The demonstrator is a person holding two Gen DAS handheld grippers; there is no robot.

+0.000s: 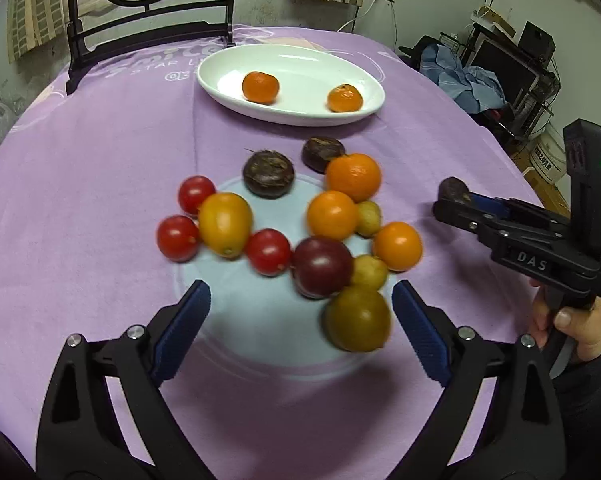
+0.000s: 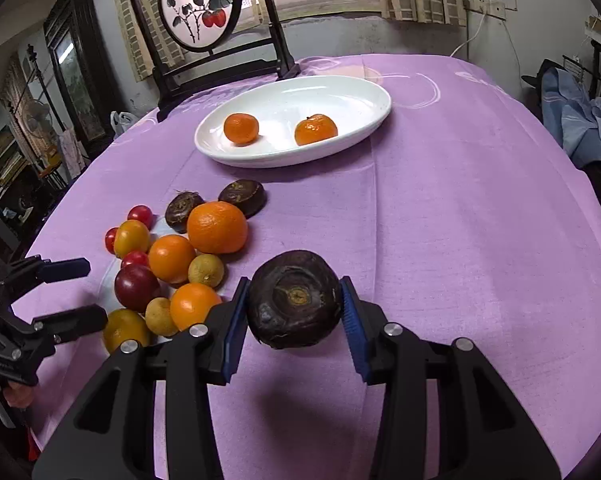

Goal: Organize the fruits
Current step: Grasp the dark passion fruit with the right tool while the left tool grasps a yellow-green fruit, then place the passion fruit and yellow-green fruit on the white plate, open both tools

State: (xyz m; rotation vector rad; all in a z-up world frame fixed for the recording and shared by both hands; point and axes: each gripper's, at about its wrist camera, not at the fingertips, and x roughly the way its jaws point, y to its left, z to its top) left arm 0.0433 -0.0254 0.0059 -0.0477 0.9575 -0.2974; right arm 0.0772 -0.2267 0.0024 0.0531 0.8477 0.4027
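Here, a dark brown water chestnut [image 2: 294, 300] is pinched between the blue pads [image 2: 232, 330] of the right gripper [image 2: 294, 312], lifted clear of the purple cloth [image 2: 460, 240], with its shadow cast on the cloth beneath. In the left wrist view the same gripper is seen at the right edge, gripped by a hand [image 1: 572, 328], the chestnut [image 1: 454, 191] showing at its tip.

The left gripper [image 1: 300, 312] is held with its jaws spread wide and nothing between the pads; a yellow-green fruit [image 1: 358, 318] of the pile lies just inside its right finger, blurred. From the right wrist view this gripper [image 2: 76, 292] is seen at the left, beside the pile.

The pile is gathered on a pale blue circle printed on the cloth [image 1: 260, 336]. In it are found three red tomatoes [image 1: 196, 194], a yellow-orange oval tomato [image 1: 225, 224], three oranges [image 1: 353, 177], a dark red plum [image 1: 322, 266], two small yellowish fruits [image 1: 368, 218] and two more chestnuts [image 1: 268, 174] at the far edge. Most of them touch one another.

Beyond the pile, a white oval dish [image 1: 228, 80] is set near the far side of the table, and two small mandarins [image 1: 260, 87] rest in it, well apart. A dark chair [image 2: 220, 68] with a round painted panel stands behind the dish.
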